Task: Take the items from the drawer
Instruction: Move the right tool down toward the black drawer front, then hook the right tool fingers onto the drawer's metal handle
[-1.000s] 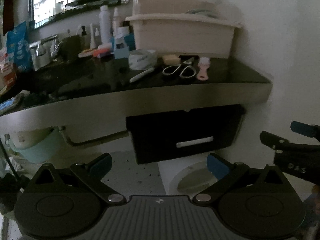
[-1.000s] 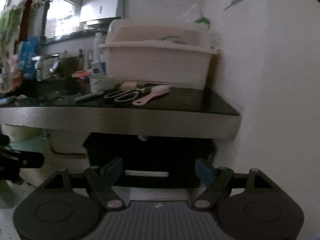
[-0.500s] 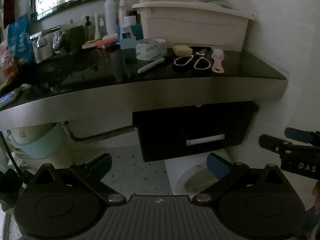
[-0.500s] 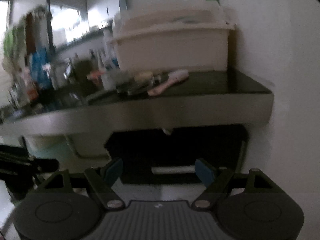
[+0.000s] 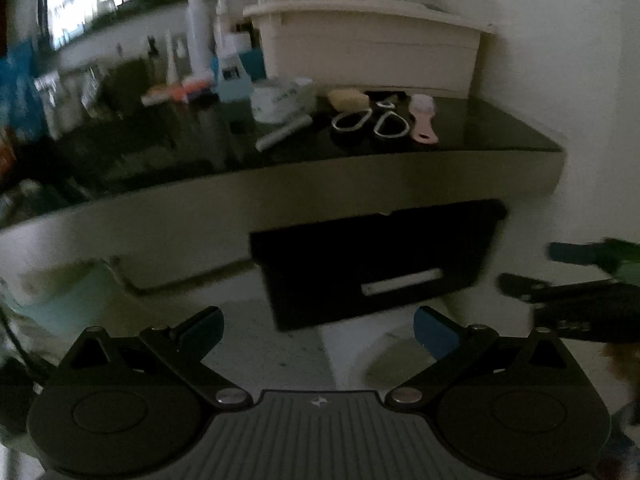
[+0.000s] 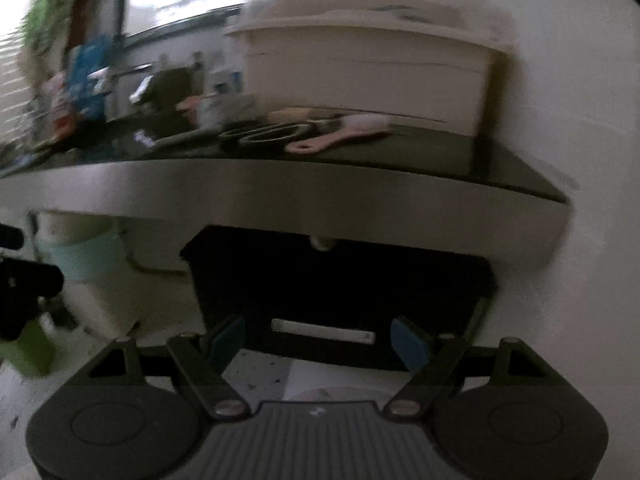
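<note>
The surface [image 5: 480, 132] is glossy black with a dull brushed-metal edge. The drawer [image 6: 340, 280] looks matt black, its handle [image 6: 322, 330] pale and shiny. The tub [image 5: 368, 52] is smooth cream plastic, the floor [image 5: 272, 356] speckled.

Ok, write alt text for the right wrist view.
The open right gripper faces a closed black drawer with a pale handle, under a dark counter. On the counter lie scissors and a pink brush before a cream bin; the image is blurred.
</note>
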Available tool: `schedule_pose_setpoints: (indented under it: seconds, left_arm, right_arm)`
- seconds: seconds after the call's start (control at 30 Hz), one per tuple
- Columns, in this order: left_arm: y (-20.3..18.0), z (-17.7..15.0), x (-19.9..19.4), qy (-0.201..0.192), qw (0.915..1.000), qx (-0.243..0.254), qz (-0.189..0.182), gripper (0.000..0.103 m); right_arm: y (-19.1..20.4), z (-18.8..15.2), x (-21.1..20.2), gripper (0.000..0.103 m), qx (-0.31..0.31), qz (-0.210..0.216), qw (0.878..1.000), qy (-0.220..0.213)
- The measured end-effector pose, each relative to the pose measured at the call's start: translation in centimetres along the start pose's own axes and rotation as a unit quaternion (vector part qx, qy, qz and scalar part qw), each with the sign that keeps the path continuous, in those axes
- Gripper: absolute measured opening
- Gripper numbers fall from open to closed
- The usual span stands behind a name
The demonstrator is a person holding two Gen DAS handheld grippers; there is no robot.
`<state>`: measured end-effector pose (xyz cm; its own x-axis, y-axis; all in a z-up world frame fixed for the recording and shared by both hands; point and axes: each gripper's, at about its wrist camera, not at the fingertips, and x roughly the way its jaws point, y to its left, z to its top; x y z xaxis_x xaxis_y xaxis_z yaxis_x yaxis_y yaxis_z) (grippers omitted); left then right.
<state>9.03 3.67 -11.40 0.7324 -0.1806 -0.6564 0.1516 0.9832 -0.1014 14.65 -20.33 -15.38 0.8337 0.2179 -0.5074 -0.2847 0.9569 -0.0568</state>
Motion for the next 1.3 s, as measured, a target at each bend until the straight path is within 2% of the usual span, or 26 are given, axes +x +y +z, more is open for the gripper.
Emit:
schedule_pose_setpoints:
  seconds: [0.23,0.33,0.47,0.63,0.8,0.87,1.0,1.13,1.2,1.27,1.3]
  left_arm:
    - [1.2,-0.2,0.8,0.018,0.9992,-0.017,-0.031,0.102]
    - [0.3,-0.1,1.4,0.013,0.9997,-0.001,-0.02,0.102]
    - [0.0,-0.3,0.7,0.006,0.9996,0.019,-0.018,0.102]
    - [-0.1,-0.5,0.1,0.001,0.9994,0.022,-0.028,0.102]
    - [0.3,-1.1,-0.7,0.002,0.9989,0.015,-0.045,0.102]
    - [0.5,-1.4,-1.0,0.003,0.9986,0.012,-0.052,0.102]
    - [1.4,-1.7,-1.5,0.0,0.9979,0.0,-0.066,0.102]
    - [2.6,-1.5,-2.4,-0.017,0.9978,-0.008,-0.063,0.102]
    - [3.0,-1.5,-2.6,-0.023,0.9979,-0.009,-0.06,0.102]
    - [3.4,-1.5,-2.5,-0.022,0.998,-0.016,-0.058,0.102]
    - [3.6,-1.5,-2.5,-0.021,0.998,-0.02,-0.056,0.102]
  right_arm:
    - [0.9,0.9,6.2,0.08,-0.122,0.018,0.99,0.075]
    - [1.2,1.2,9.3,0.08,-0.165,0.006,0.979,0.119]
    - [2.4,1.1,12.0,0.079,-0.248,0.018,0.961,0.124]
    - [4.0,0.1,14.8,0.08,-0.363,0.023,0.922,0.134]
    - [5.0,-2.4,18.4,0.08,-0.497,0.008,0.854,0.152]
    - [5.2,-3.3,19.8,0.08,-0.538,0.018,0.827,0.164]
    - [5.9,-4.9,21.5,0.08,-0.605,0.02,0.78,0.159]
    - [6.7,-5.3,23.0,0.08,-0.615,0.026,0.77,0.167]
    - [7.0,-5.7,23.9,0.079,-0.635,0.019,0.755,0.165]
    - [7.5,-6.2,24.3,0.079,-0.664,0.007,0.732,0.155]
    - [7.5,-6.3,24.4,0.079,-0.667,0.007,0.728,0.158]
